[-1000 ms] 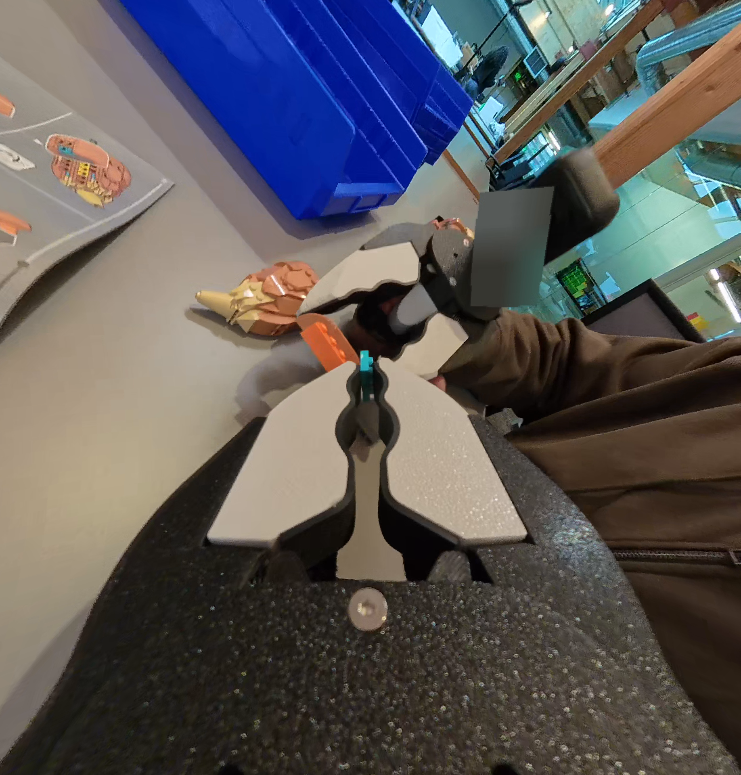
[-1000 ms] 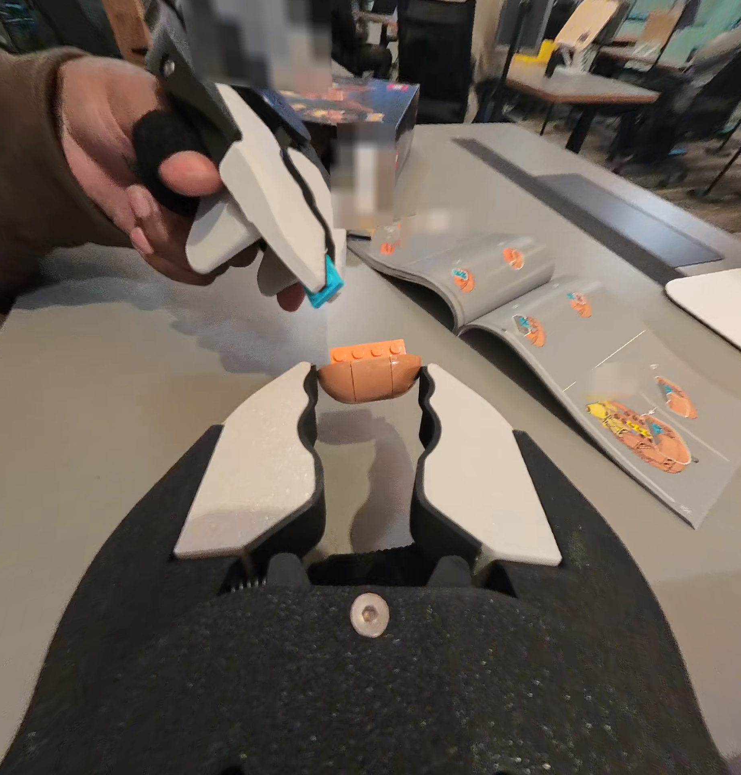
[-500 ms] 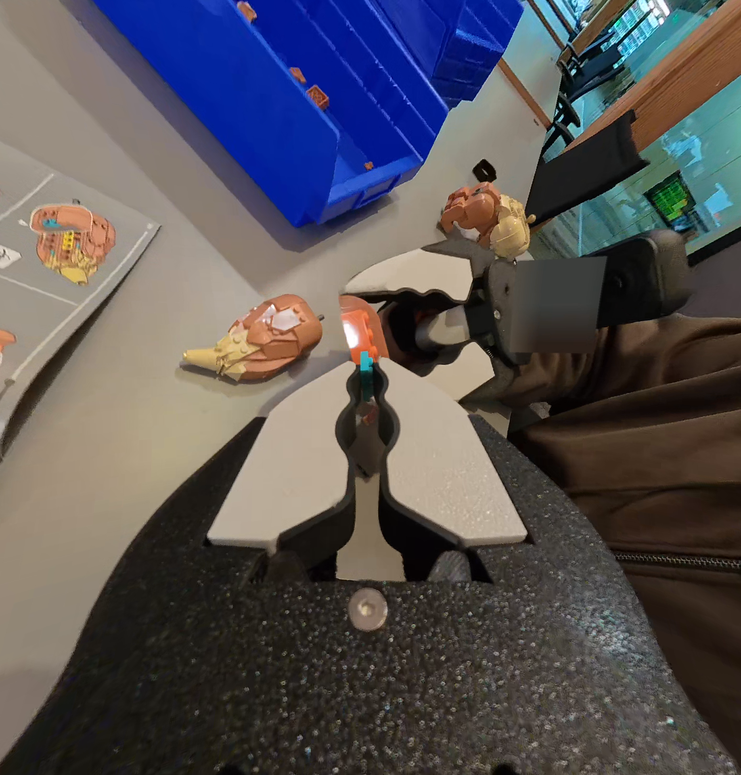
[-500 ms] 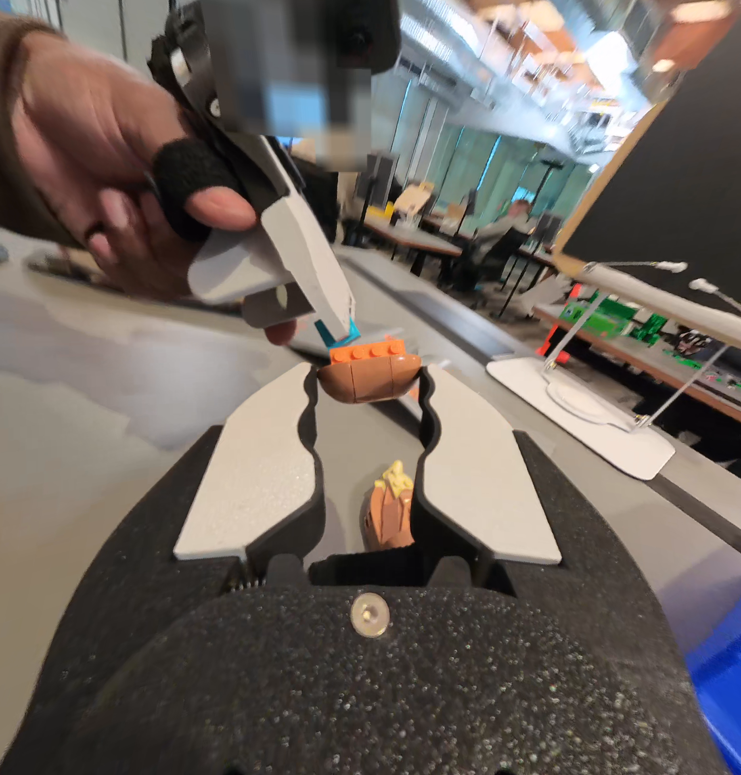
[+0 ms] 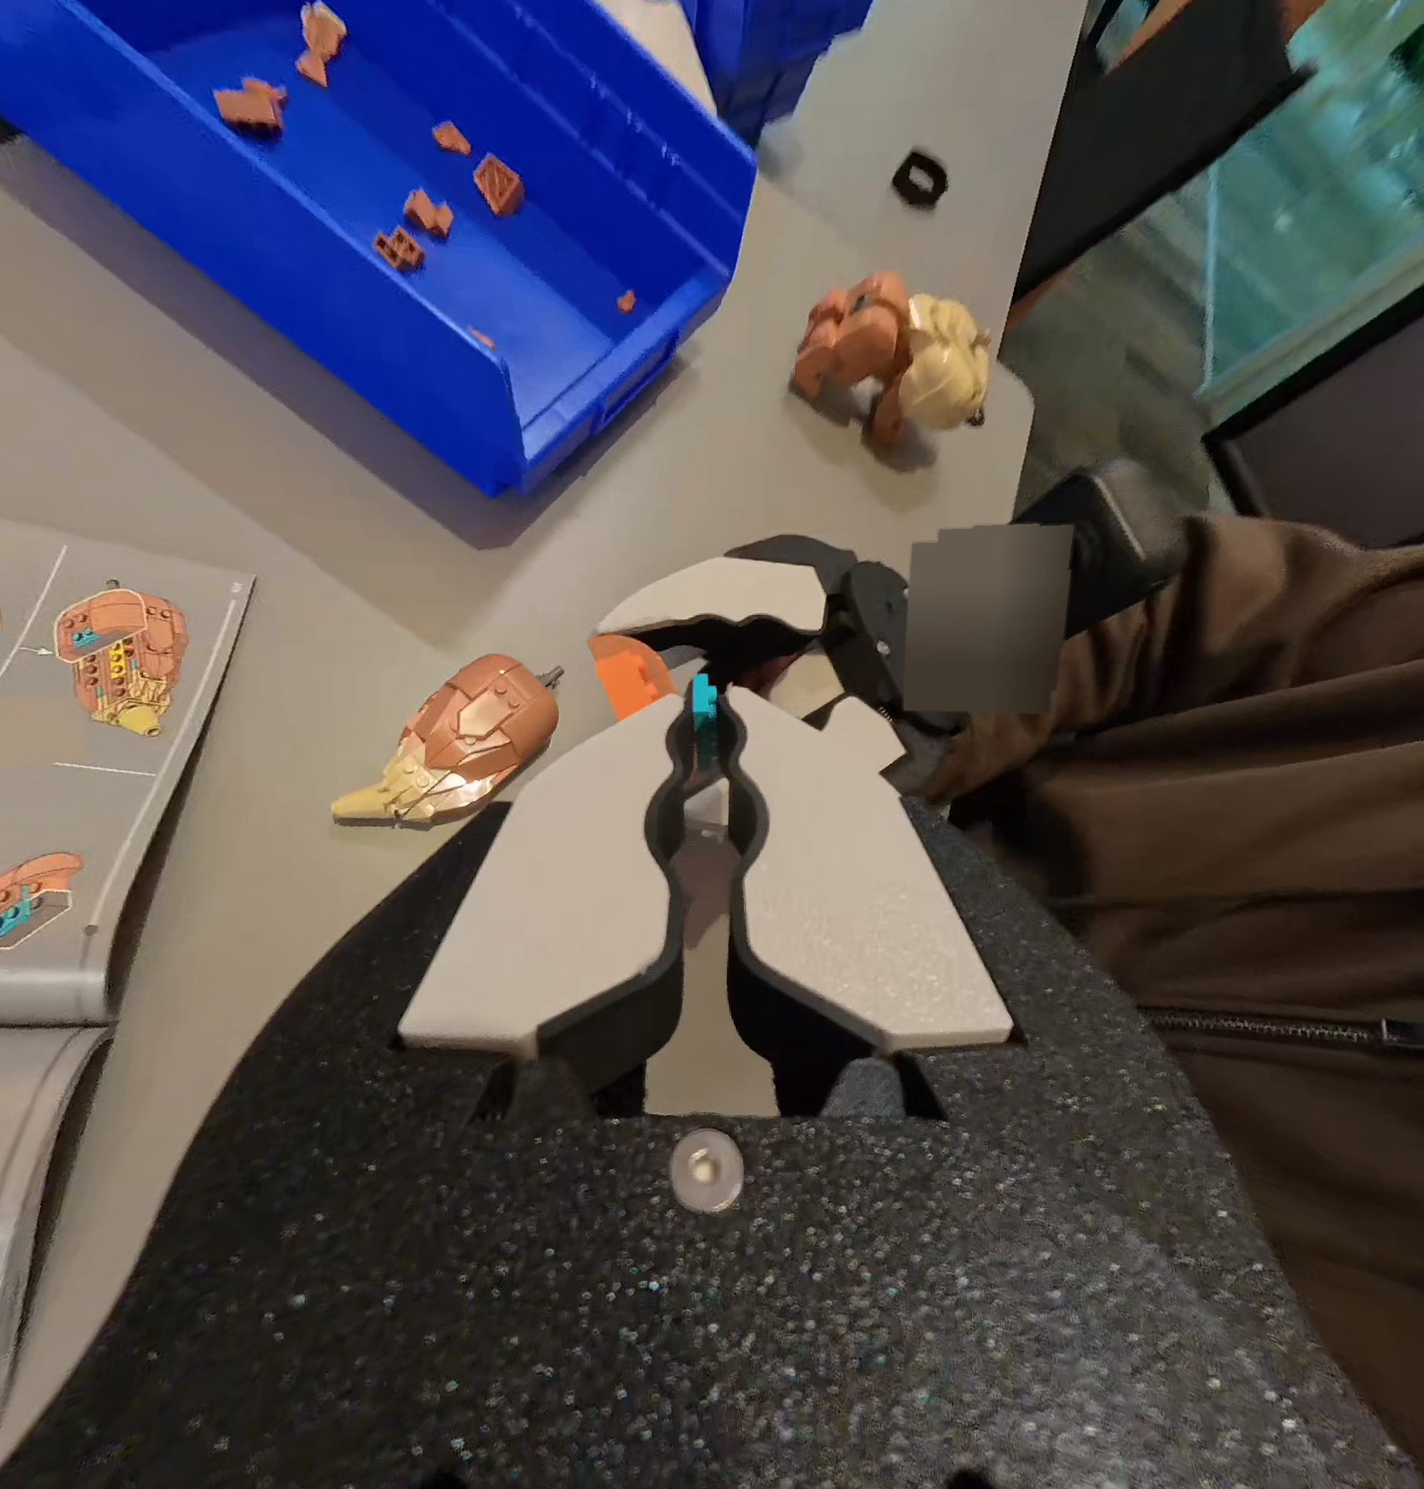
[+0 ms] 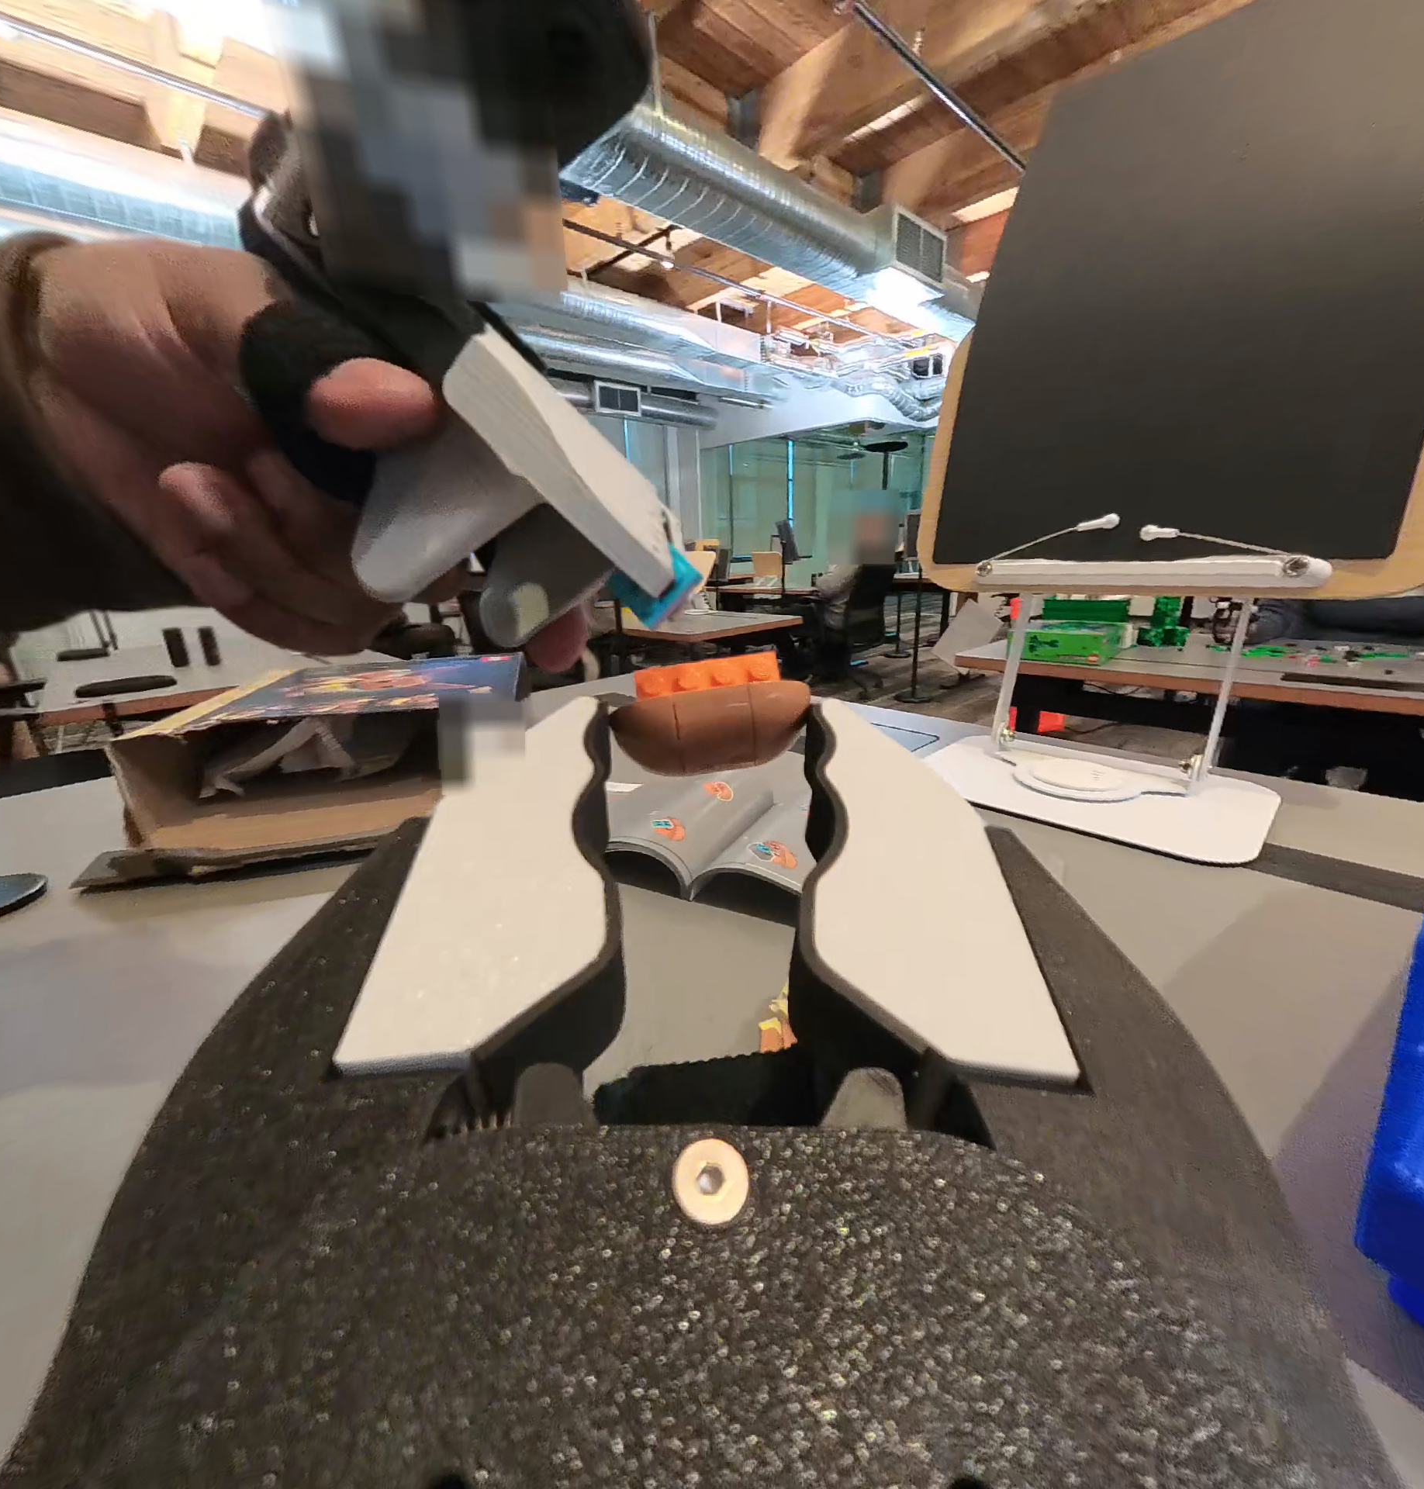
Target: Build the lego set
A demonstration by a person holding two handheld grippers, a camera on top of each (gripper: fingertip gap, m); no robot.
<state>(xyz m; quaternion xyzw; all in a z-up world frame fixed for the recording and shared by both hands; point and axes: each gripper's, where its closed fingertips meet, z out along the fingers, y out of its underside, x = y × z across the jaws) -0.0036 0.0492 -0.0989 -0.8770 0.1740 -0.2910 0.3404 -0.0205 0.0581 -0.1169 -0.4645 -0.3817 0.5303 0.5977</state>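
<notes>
We risk a skewed press popping the orange-and-brown piece [image 6: 705,713], pinched in our right gripper [image 6: 705,725], loose. The blue bin [image 5: 628,346], instruction booklet [image 5: 104,725] and finished brown sections [image 5: 467,741] lie below, obstructing nothing. Our left gripper [image 5: 702,729], nearly closed, nips the teal brick [image 6: 662,592] just above the studs.

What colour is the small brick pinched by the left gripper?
Teal brick; clearest in the right wrist view.
</notes>
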